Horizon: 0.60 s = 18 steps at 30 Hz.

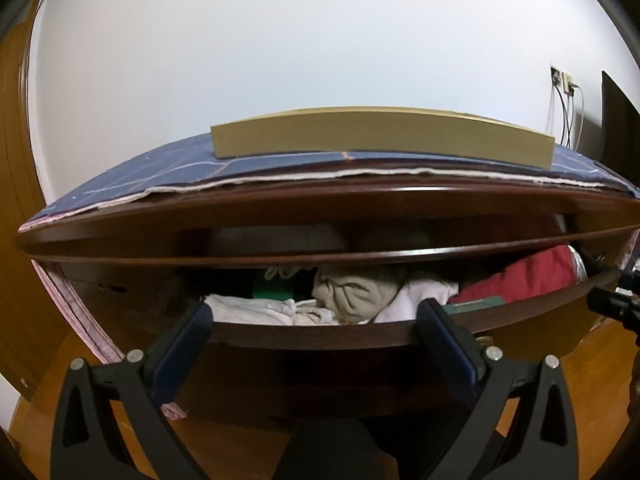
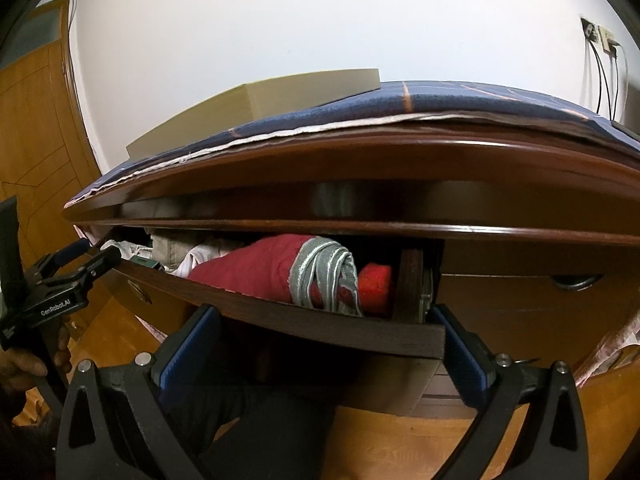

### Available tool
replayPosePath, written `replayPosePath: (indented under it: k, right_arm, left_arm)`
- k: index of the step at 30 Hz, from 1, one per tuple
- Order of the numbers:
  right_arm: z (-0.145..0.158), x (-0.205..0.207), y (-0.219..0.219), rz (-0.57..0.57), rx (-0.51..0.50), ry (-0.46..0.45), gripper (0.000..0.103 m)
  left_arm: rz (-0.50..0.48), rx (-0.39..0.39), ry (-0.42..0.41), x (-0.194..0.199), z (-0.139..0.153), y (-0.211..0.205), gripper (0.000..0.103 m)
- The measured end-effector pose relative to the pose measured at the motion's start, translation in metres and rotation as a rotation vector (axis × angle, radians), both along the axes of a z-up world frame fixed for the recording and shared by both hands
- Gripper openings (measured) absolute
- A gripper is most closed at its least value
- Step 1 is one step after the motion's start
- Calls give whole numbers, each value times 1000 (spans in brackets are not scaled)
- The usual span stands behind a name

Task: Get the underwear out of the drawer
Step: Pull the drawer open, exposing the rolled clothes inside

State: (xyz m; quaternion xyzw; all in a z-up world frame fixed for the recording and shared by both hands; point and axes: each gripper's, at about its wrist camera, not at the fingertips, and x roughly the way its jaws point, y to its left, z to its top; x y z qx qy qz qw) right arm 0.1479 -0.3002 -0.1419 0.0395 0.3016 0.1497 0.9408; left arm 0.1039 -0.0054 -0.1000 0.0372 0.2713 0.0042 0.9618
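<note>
The dark wooden drawer [image 1: 320, 336] is pulled partly out and is stuffed with clothes. Red underwear with a grey waistband [image 2: 260, 268] lies at its right end, also visible in the left wrist view as a red garment [image 1: 532, 280]. A grey-beige garment [image 1: 356, 292] and white garments [image 1: 248, 308] fill the middle. My left gripper [image 1: 316, 308] is open just in front of the drawer's front board, holding nothing. My right gripper [image 2: 324, 312] is open, its fingers standing either side of the drawer front's right corner [image 2: 432, 340], with nothing gripped.
A tan box [image 1: 380, 132] rests on a blue cloth [image 1: 160, 184] covering the dresser top. A shut neighbouring drawer [image 2: 520, 312] is to the right. A wooden door [image 2: 36, 120] stands left, wall sockets with cables [image 2: 600, 40] right. The floor [image 2: 400, 440] is wood.
</note>
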Motion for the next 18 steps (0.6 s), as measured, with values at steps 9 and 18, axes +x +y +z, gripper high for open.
replayPosePath:
  k: [9,18]
  right_arm:
    - [-1,-17,5,-2,-5,5,103]
    - [-1,-39,7,-3,-2,33,103]
  left_arm:
    - [-28,23,14,-6,-1,-1,103]
    - [-100,127,139,-16,-5,-3,103]
